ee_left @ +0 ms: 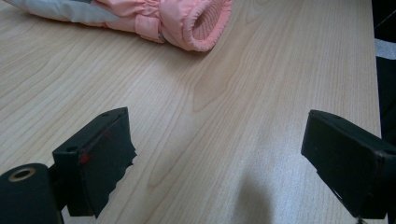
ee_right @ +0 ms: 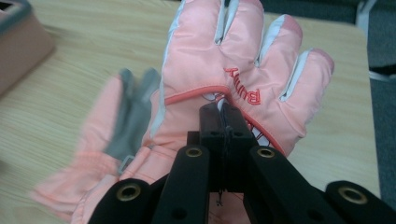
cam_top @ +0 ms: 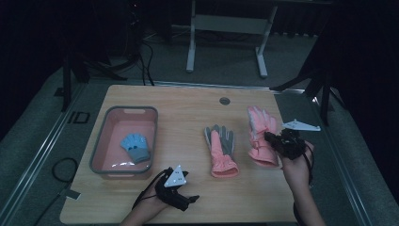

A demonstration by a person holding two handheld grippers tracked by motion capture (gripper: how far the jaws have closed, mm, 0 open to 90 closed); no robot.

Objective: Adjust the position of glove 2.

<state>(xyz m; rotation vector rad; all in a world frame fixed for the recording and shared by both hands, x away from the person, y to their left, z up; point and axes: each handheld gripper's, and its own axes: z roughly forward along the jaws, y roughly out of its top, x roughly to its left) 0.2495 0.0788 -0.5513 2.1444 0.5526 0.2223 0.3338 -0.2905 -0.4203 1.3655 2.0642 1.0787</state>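
Two pink winter gloves are on the wooden table (cam_top: pixel 188 108). One lies flat at the centre, grey palm up (cam_top: pixel 221 150); its cuff (ee_left: pixel 196 23) also appears in the left gripper view. The other glove (cam_top: pixel 261 134) is at the right, with my right gripper (cam_top: pixel 270 138) shut on its back. In the right gripper view the black jaws (ee_right: pixel 224 114) pinch the fabric just below the red lettering, and the glove (ee_right: pixel 243 60) hangs lifted off the table. My left gripper (cam_top: pixel 192 197) rests near the front edge, open (ee_left: pixel 217 128), with bare wood between its jaws.
A pink basin with a grey rim (cam_top: pixel 96 146) stands at the table's left and holds a small blue glove (cam_top: pixel 135 147). A round cable hole (cam_top: pixel 224 100) sits near the far edge. Beyond the table, a white frame's legs (cam_top: pixel 190 56) stand on the floor.
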